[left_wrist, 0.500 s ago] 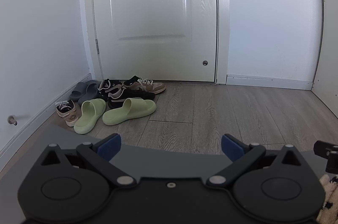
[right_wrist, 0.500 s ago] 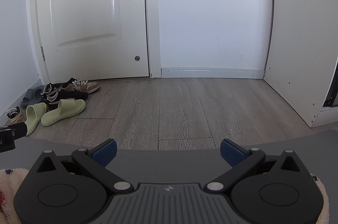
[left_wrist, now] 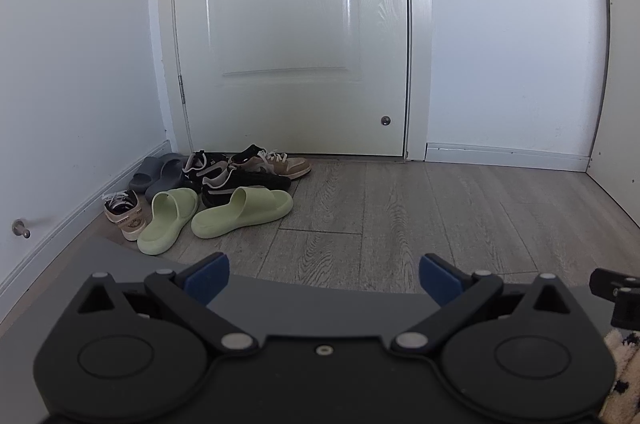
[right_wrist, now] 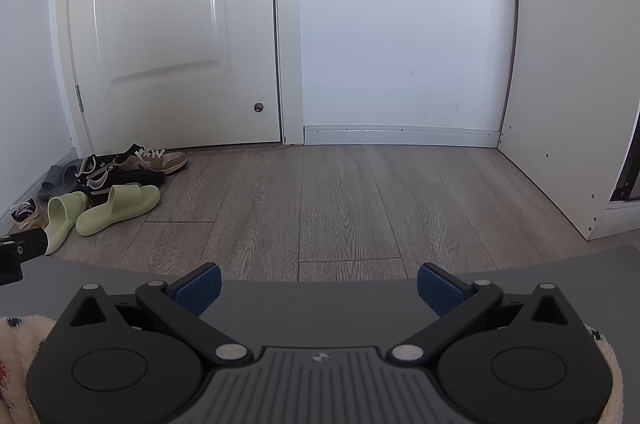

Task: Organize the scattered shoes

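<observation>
A heap of shoes lies on the floor in the corner by the door. Two pale green slides (left_wrist: 242,212) (right_wrist: 118,201) lie in front. Behind them are black sneakers (left_wrist: 244,181), a tan sneaker (left_wrist: 280,163) (right_wrist: 162,157), grey slides (left_wrist: 158,171) and a beige sneaker (left_wrist: 124,212) by the left wall. My left gripper (left_wrist: 324,274) is open and empty, well short of the heap. My right gripper (right_wrist: 319,282) is open and empty too, with the shoes far to its left.
A white shut door (left_wrist: 288,35) stands behind the shoes, with white walls either side. A doorstop (left_wrist: 20,228) sticks out of the left wall. A white cabinet panel (right_wrist: 568,103) bounds the right. Wood floor (right_wrist: 340,191) spreads between. Fuzzy sleeves (right_wrist: 16,348) show at the edges.
Both views have shifted very slightly; the shoes and both open grippers look the same as before.
</observation>
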`<act>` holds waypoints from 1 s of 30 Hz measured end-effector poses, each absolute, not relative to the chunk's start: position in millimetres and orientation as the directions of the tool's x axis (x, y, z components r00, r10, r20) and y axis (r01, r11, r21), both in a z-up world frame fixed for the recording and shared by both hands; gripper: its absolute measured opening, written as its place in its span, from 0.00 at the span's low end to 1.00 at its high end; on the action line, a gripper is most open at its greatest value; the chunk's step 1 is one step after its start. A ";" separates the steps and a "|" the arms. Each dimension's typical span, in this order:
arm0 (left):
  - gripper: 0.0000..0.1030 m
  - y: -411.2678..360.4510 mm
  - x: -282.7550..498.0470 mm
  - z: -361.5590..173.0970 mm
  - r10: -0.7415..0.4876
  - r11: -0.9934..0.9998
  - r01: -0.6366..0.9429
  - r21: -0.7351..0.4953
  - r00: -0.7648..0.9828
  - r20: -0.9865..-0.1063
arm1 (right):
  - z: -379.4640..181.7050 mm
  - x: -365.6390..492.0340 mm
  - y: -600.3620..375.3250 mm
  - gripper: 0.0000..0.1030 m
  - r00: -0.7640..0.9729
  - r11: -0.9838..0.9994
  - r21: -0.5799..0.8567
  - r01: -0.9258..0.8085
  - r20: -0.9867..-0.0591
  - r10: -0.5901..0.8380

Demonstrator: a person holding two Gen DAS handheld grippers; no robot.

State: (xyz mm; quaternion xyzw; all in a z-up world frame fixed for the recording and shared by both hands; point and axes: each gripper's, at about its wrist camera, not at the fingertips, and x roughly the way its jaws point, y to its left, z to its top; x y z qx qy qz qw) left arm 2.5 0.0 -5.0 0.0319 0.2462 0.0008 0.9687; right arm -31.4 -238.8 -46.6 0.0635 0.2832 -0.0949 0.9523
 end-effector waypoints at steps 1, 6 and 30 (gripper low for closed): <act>0.99 -1.3 2.6 -4.7 0.017 0.998 0.015 0.063 0.878 -0.478 | -46.6 -33.0 -239.1 1.00 0.821 0.974 0.068 0.217 -0.552 -0.145; 0.99 -5.0 1.7 -3.0 0.019 0.997 0.016 0.070 0.877 -0.480 | -45.9 -36.1 -240.0 1.00 0.819 0.974 0.069 0.218 -0.556 -0.144; 0.99 1.2 -0.2 -4.9 0.011 0.998 0.018 0.057 0.876 -0.483 | -39.6 -27.7 -241.0 1.00 0.804 0.973 0.056 0.224 -0.576 -0.152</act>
